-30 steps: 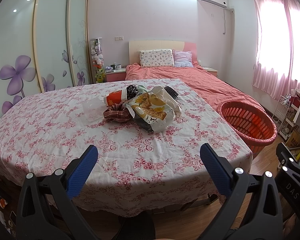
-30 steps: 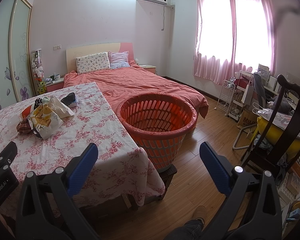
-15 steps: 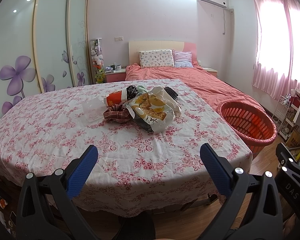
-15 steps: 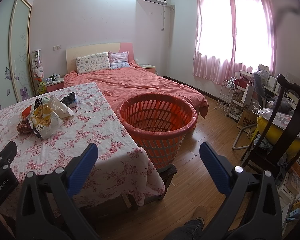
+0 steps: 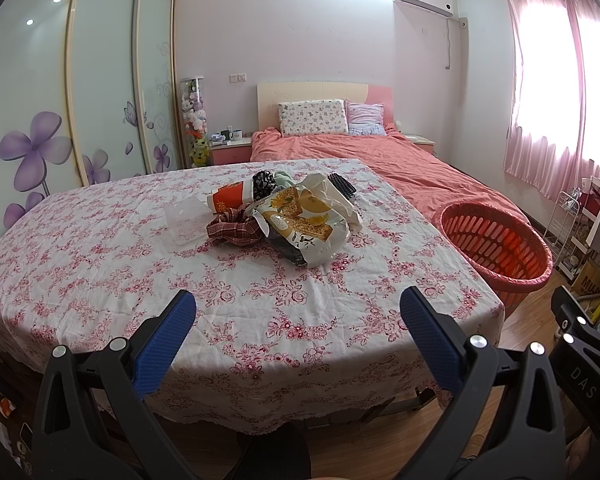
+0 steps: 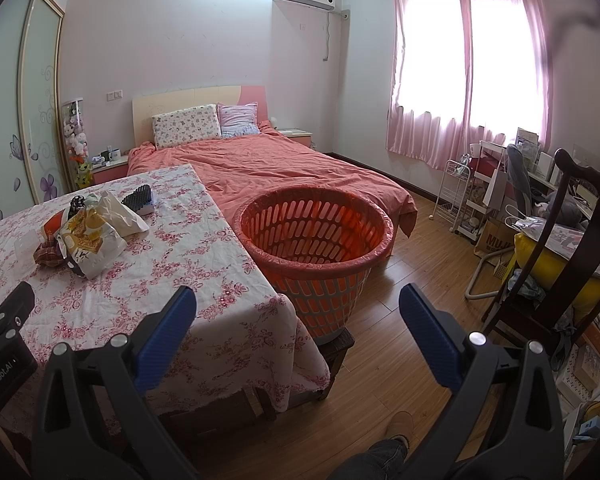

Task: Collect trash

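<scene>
Nothing has moved; both the left gripper [image 5: 296,312] and right gripper [image 6: 298,306] hang wide open and empty. Trash pile [image 5: 284,216] sits mid-table, basket [image 6: 316,236] beside it. Grab one piece at a time.

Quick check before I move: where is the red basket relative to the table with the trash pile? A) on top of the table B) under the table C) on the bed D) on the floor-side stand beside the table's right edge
D: the red basket sits on a low dark stand beside the right edge of the table, apart from the trash pile; both grippers hang open.
</scene>
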A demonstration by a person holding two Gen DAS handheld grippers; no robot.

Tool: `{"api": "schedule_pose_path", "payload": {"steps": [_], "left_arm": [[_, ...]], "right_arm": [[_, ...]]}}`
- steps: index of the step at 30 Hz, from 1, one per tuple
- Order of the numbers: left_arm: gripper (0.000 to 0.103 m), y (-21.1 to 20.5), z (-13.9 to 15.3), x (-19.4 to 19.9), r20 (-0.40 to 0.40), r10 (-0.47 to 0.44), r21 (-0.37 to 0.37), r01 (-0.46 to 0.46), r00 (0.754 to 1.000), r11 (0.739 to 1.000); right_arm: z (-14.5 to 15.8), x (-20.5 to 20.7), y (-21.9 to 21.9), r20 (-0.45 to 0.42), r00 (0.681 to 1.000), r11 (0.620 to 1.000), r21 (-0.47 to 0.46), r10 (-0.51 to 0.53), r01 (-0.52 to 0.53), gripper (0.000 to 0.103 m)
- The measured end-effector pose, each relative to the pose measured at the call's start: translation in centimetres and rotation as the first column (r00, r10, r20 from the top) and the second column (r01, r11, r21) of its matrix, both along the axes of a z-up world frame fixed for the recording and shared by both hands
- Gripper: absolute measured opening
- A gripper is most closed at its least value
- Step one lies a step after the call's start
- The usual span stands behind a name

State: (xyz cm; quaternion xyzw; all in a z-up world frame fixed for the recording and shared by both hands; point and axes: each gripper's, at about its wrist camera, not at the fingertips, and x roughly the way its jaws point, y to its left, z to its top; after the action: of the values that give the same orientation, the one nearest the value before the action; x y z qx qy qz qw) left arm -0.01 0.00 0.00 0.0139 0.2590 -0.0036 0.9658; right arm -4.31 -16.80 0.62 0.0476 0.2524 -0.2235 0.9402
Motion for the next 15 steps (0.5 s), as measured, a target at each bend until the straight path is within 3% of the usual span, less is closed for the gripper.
{"api": "schedule_pose_path", "payload": {"steps": [15], "left_arm": [[0.101,-0.13,0.01,-0.03,0.001,-0.001,0.000,0.001,1.000,1.000]], "right_arm": [[-0.04,0.01,-0.05,0.000,1.000,1.000,0.000,-0.001,0.001,0.099]]}}
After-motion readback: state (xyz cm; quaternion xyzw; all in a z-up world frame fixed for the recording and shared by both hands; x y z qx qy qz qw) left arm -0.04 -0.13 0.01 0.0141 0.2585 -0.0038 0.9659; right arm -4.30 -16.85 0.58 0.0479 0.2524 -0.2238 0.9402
